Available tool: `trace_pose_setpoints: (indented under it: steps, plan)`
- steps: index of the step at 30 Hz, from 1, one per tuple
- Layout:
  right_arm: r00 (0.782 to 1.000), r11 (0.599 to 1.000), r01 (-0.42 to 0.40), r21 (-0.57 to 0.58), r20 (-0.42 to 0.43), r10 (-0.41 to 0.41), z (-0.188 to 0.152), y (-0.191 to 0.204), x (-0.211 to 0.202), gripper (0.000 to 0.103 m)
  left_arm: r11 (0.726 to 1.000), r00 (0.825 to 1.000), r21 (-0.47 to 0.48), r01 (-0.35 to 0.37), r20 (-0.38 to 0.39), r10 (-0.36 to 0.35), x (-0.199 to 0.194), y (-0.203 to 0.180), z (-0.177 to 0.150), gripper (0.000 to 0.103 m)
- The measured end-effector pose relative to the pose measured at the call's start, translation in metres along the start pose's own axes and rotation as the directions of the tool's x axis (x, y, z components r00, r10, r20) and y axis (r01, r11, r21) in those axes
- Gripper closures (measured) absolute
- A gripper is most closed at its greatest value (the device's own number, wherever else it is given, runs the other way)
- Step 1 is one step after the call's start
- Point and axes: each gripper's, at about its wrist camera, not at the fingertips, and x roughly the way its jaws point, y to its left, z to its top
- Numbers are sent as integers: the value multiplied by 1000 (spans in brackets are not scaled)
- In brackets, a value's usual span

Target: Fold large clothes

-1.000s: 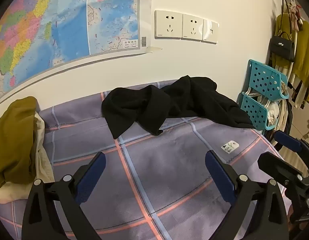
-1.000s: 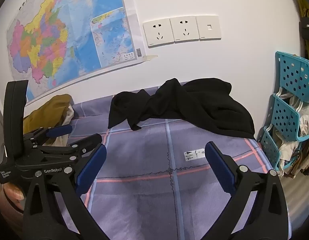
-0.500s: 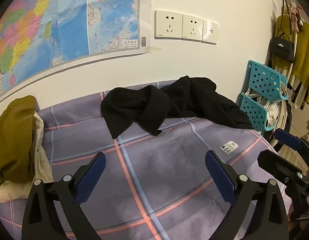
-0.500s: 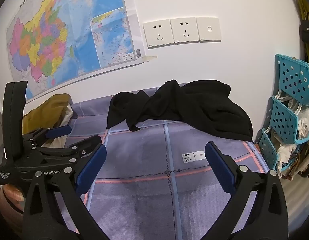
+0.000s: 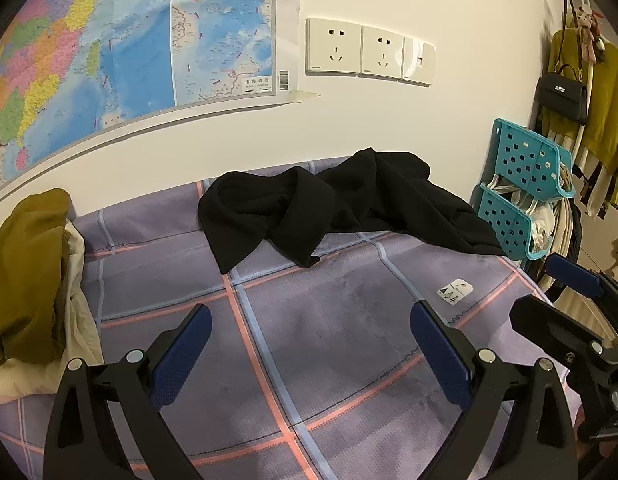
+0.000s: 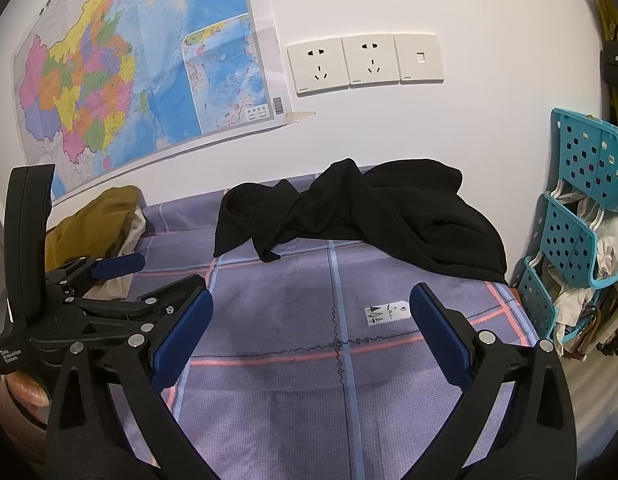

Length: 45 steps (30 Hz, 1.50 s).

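Observation:
A crumpled black garment (image 5: 333, 208) lies bunched at the far side of a purple checked bed cover (image 5: 309, 320), against the wall; it also shows in the right wrist view (image 6: 361, 216). My left gripper (image 5: 309, 360) is open and empty, held over the cover well short of the garment. My right gripper (image 6: 309, 336) is open and empty too, over the cover near a white label (image 6: 385, 314). Each gripper shows at the edge of the other's view.
A mustard and cream clothes pile (image 5: 29, 276) sits at the cover's left end. A teal plastic rack (image 5: 525, 200) stands at the right end, with hanging clothes and a black bag (image 5: 565, 96) beyond. A wall map (image 5: 129, 40) and sockets (image 5: 369, 52) are behind.
Both grippers have drifted slightly; the garment sits a little lower in the right wrist view. Nothing was taken hold of or let go.

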Motion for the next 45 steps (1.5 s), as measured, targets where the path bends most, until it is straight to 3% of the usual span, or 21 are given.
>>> trace_pose_setpoints:
  steps: [45]
  plan:
    - [1000,1000,-2,-17,-19,1,4,5,13,6,1000,1000,-22,-1,-23,1,10,7,6,7]
